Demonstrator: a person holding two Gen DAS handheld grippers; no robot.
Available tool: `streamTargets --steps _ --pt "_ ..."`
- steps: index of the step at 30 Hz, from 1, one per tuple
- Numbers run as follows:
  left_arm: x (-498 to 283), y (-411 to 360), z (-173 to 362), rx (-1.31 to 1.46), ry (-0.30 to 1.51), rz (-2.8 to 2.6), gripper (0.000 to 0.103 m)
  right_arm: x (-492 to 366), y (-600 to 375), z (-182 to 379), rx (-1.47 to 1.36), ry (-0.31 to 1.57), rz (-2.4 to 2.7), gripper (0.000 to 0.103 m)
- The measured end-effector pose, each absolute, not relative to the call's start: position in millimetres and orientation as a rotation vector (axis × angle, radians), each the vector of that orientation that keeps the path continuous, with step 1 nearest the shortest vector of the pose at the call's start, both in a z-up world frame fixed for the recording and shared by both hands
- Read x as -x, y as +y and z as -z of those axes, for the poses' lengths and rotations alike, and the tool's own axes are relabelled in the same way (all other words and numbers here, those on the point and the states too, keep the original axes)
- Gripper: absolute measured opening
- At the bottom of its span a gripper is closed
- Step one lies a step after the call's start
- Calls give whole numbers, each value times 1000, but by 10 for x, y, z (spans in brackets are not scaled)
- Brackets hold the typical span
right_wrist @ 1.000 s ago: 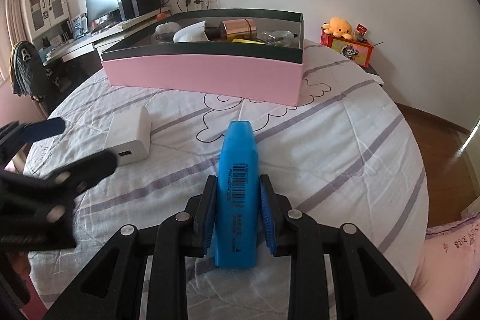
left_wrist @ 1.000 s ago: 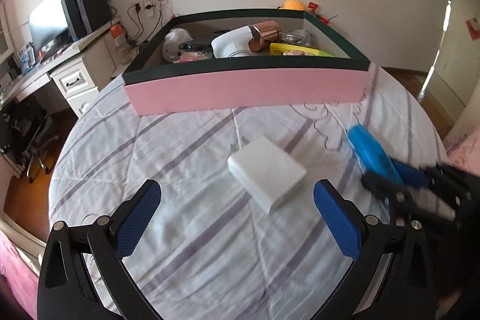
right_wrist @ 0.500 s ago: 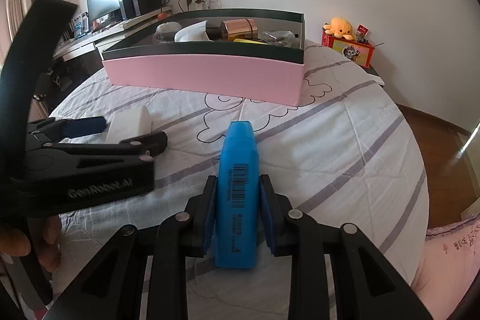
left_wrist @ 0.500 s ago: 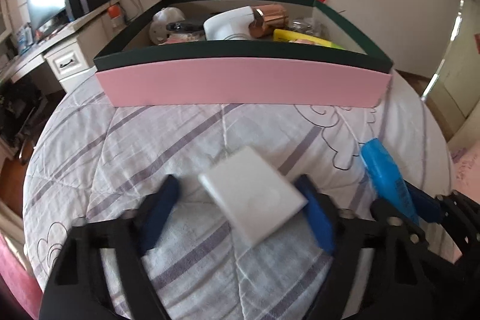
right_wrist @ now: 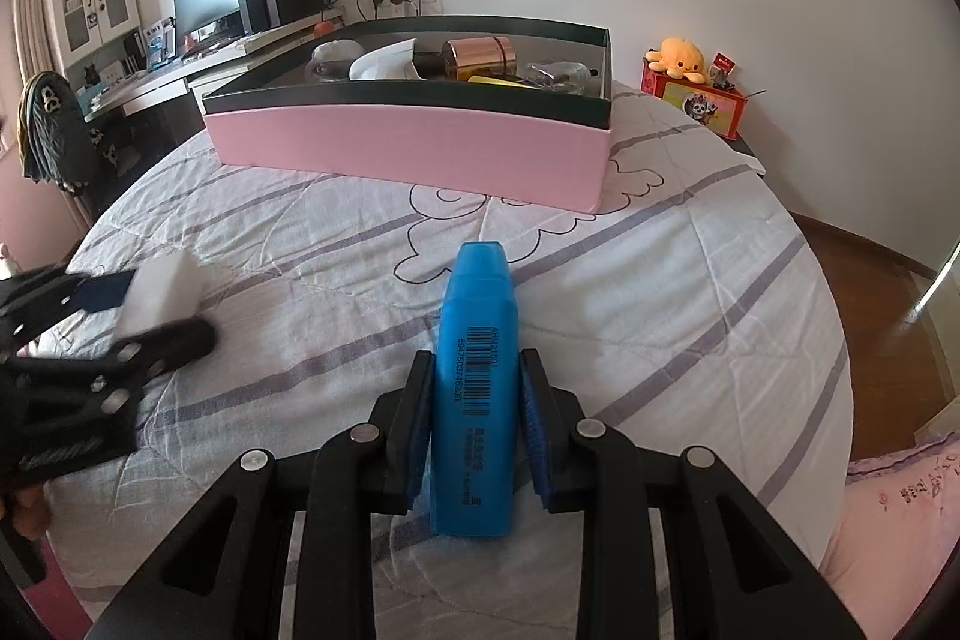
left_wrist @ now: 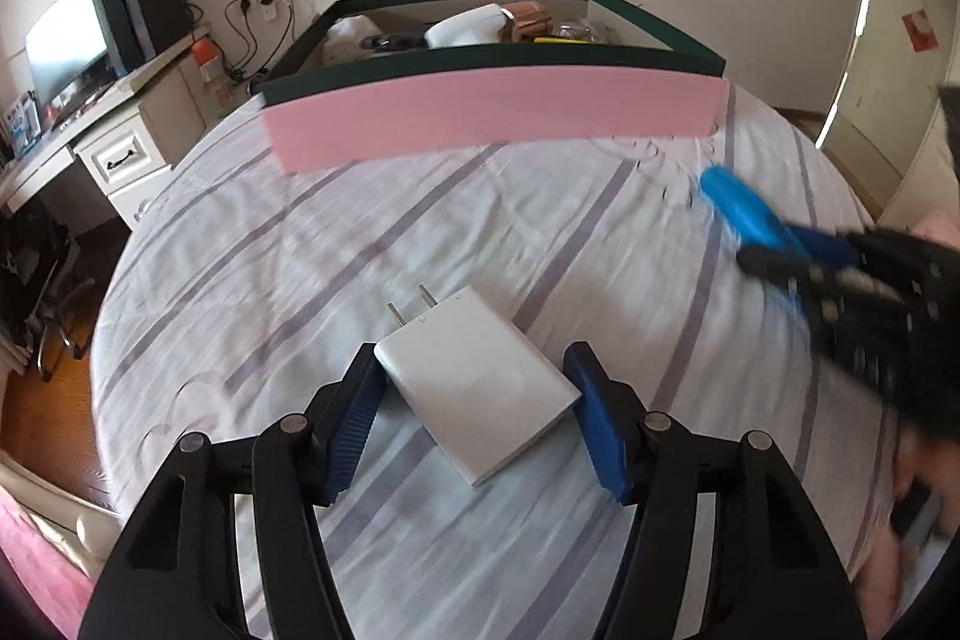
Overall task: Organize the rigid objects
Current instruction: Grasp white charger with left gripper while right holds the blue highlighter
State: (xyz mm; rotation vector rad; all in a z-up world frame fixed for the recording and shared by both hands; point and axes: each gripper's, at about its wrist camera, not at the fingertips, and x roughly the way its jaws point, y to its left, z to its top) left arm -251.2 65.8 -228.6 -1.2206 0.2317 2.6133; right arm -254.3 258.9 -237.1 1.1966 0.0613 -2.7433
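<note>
My left gripper point(left_wrist: 477, 400) is shut on a white power adapter point(left_wrist: 474, 382) with two metal prongs, held just above the striped bedsheet. The adapter also shows blurred in the right wrist view point(right_wrist: 159, 295). My right gripper point(right_wrist: 477, 406) is shut on a blue highlighter point(right_wrist: 477, 388) with a barcode label; it shows in the left wrist view point(left_wrist: 744, 214) too. A pink box with a dark green rim point(left_wrist: 492, 118) point(right_wrist: 408, 142) stands at the far side of the bed and holds several items.
A desk with a monitor and speakers point(left_wrist: 78, 34) stands left of the bed. A red tin with an orange plush octopus point(right_wrist: 696, 88) sits right of the box. Wooden floor point(right_wrist: 870, 268) lies beyond the right edge of the bed.
My left gripper moved forward around the white adapter and closed on it. My right gripper keeps hold of the blue highlighter and has barely moved.
</note>
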Motion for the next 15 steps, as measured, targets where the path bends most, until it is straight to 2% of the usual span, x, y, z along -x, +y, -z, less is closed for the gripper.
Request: streamTargets --steps 5,11,14,15 --pt "2397 409 2282 1239 177 -2622 69 2538 2568 2374 -1199 84 2752 28" --pt "2426 381 2326 1278 77 -2660 88 2546 2591 2367 -1207 61 2746 28" --pt "2437 442 2363 1257 107 -2702 89 2560 2583 2358 -1222 64 2746 28" --pt "2438 448 2371 1243 117 -2713 81 2571 2584 2353 -1227 59 2745 29"
